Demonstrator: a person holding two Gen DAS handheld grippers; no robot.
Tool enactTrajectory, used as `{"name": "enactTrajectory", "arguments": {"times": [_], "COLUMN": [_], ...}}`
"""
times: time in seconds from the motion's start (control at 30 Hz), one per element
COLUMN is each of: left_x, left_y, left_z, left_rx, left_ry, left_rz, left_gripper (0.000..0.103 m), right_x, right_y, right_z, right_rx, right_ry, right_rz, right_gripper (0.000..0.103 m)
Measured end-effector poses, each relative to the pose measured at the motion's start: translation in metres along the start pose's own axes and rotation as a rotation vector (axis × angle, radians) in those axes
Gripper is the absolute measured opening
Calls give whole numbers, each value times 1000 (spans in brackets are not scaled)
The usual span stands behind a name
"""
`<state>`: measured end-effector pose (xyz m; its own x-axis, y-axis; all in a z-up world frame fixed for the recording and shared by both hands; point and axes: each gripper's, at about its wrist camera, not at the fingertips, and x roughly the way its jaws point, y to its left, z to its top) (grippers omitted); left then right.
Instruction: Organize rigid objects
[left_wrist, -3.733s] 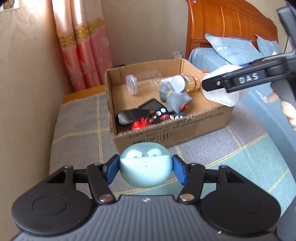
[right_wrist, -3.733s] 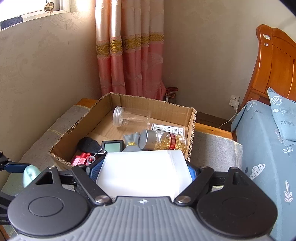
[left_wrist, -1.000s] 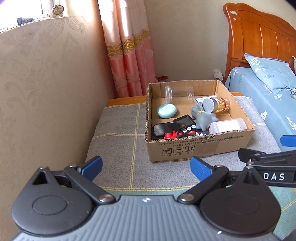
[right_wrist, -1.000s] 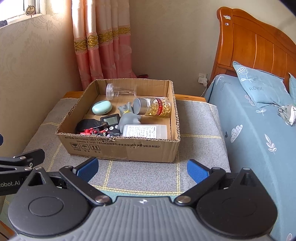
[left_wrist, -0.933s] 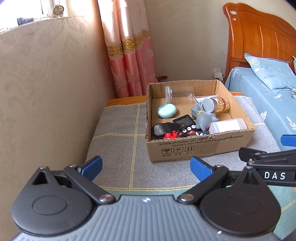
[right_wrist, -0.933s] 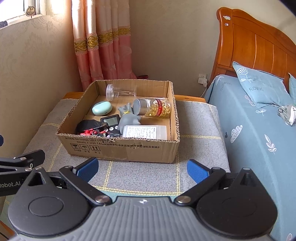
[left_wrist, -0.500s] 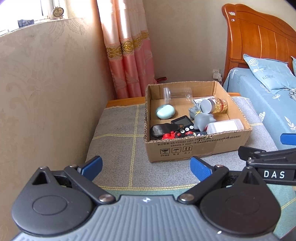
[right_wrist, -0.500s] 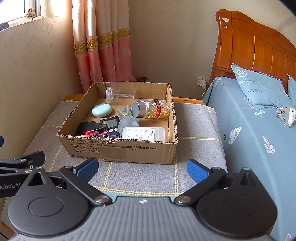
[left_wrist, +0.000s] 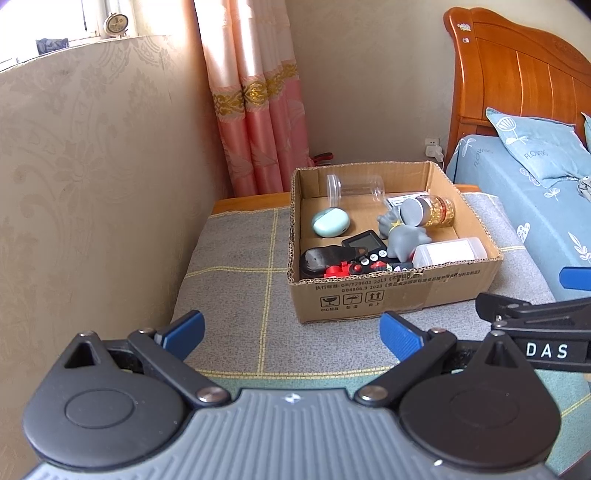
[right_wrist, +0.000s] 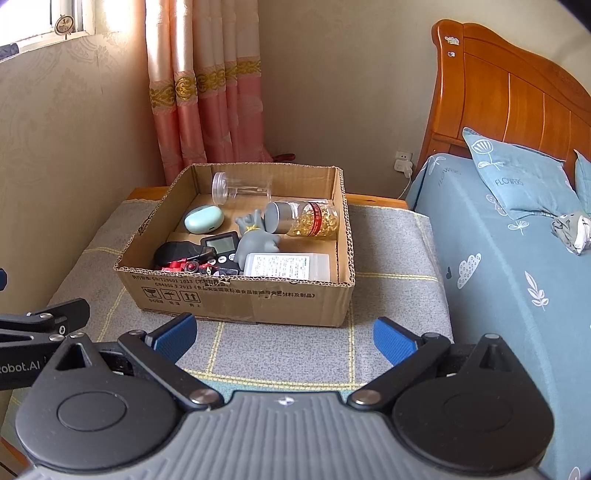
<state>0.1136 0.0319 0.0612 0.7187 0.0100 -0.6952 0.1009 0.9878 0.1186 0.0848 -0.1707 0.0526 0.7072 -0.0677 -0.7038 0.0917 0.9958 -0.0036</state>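
Observation:
A cardboard box (left_wrist: 391, 295) (right_wrist: 236, 295) stands on a grey checked mat. Inside lie a mint earbud case (left_wrist: 330, 221) (right_wrist: 204, 219), a clear jar (left_wrist: 354, 187) (right_wrist: 240, 189), a bottle of golden capsules (left_wrist: 428, 214) (right_wrist: 303, 218), a grey figurine (left_wrist: 404, 238) (right_wrist: 256, 240), a white plastic box (left_wrist: 448, 253) (right_wrist: 286, 266), a black timer (left_wrist: 364, 243) (right_wrist: 220, 244) and a red-and-black toy (left_wrist: 332, 264) (right_wrist: 183, 260). My left gripper (left_wrist: 291, 332) and right gripper (right_wrist: 284, 338) hang open and empty, side by side in front of the box.
The grey mat (left_wrist: 236, 273) covers a low wooden bench against the beige wall (left_wrist: 92, 184). A pink curtain (right_wrist: 207, 92) hangs behind the box. A bed with blue sheets (right_wrist: 517, 258), a pillow and a wooden headboard (right_wrist: 509, 96) runs along the right.
The earbud case and the white box, earlier held in my grippers, now lie in the cardboard box. Both grippers have opened and drawn back, still drifting slightly away over the last second.

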Motion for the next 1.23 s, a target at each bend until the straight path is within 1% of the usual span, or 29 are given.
{"name": "enactTrajectory", "arguments": {"times": [1.23], "left_x": [-1], "left_y": [-2], "left_z": [-3], "left_rx": [-2], "left_ry": [7], "left_rz": [-1], "left_gripper": [101], "right_x": [0], "right_y": [-3], "right_z": [-3], "right_rx": [-1], "right_ry": [-1], "right_rz": [-1], "right_gripper": [103]}}
